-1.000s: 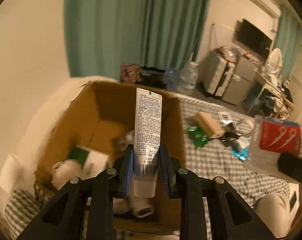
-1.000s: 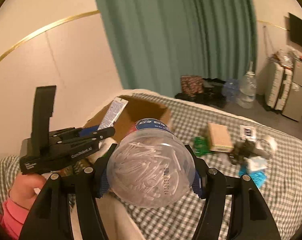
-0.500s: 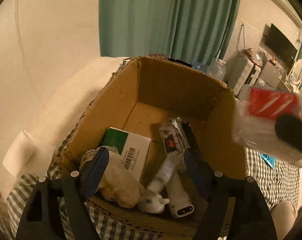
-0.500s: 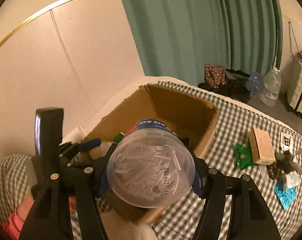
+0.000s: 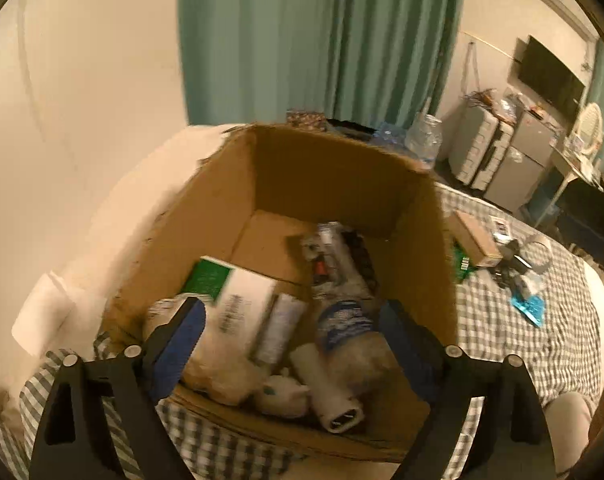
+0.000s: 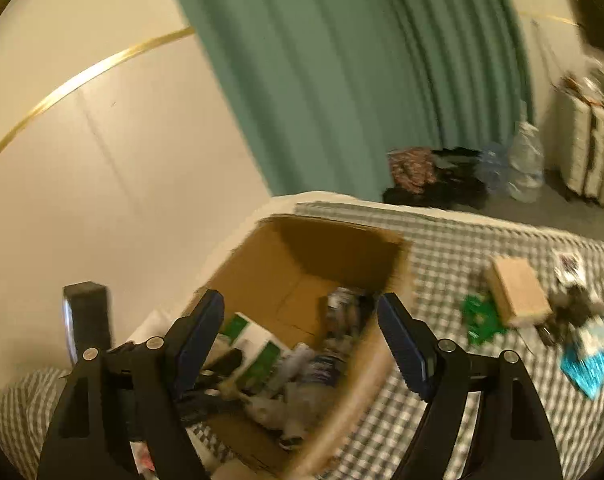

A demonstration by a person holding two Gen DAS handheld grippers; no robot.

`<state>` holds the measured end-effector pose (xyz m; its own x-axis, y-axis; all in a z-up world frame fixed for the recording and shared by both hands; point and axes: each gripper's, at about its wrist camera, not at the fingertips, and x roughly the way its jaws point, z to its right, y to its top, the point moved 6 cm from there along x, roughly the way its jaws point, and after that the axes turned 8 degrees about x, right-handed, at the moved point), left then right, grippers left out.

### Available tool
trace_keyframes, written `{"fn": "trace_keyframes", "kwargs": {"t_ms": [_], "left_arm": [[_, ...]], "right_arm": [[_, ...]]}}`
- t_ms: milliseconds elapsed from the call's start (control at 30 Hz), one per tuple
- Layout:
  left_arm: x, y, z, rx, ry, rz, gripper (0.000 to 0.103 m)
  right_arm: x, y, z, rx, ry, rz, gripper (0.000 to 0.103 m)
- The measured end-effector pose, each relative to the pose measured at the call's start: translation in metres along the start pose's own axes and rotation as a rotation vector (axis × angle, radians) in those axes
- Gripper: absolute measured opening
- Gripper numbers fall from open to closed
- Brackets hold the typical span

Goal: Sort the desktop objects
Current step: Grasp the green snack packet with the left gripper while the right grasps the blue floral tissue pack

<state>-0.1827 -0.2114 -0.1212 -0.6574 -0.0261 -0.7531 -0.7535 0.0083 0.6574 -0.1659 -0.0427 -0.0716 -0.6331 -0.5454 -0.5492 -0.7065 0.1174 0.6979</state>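
An open cardboard box [image 5: 334,168] stands on the checked bedspread. Inside lie a green and white carton [image 5: 237,292], the white tube [image 5: 277,328], the clear tub of cotton swabs [image 5: 350,332] with its blue label, a white toy and a white device. My left gripper [image 5: 289,336] is open and empty over the box's near edge. My right gripper [image 6: 302,332] is open and empty above the same box [image 6: 314,252]; the tub [image 6: 322,368] lies below it. The left gripper's body [image 6: 89,320] shows at the left in the right wrist view.
Loose items lie on the bedspread to the right of the box: a tan box [image 6: 518,292], a green packet [image 6: 478,320], a blue packet [image 6: 586,364], black clips [image 5: 510,268]. A green curtain, water bottles and luggage stand beyond the bed.
My left gripper let the white tube go into the box, then my right gripper opened and the swab tub dropped in. Both grippers now stand open over the box.
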Motion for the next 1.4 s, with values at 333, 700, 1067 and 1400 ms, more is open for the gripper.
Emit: {"fn": "trace_keyframes", "kwargs": {"t_ms": [333,700,1067,1400], "left_arm": [[-0.033,0.010,0.121,0.099,-0.167,0.061,0.103],[0.011,-0.003,0.233,0.219,-0.179,0.012,0.103],[0.118,-0.004,0.247,0.163,-0.149,-0.081,0.103],[0.202,0.012,0.244,0.134,-0.105,-0.131,0.103]], "right_arm": [[-0.102,0.013,0.115,0.134,-0.233,0.157,0.087],[-0.127,-0.028,0.231,0.176,-0.418,0.145,0.089],[-0.070,-0.041,0.301,0.178,-0.434,0.044,0.089],[-0.005,-0.031,0.343,0.104,-0.483,-0.064,0.089]]}}
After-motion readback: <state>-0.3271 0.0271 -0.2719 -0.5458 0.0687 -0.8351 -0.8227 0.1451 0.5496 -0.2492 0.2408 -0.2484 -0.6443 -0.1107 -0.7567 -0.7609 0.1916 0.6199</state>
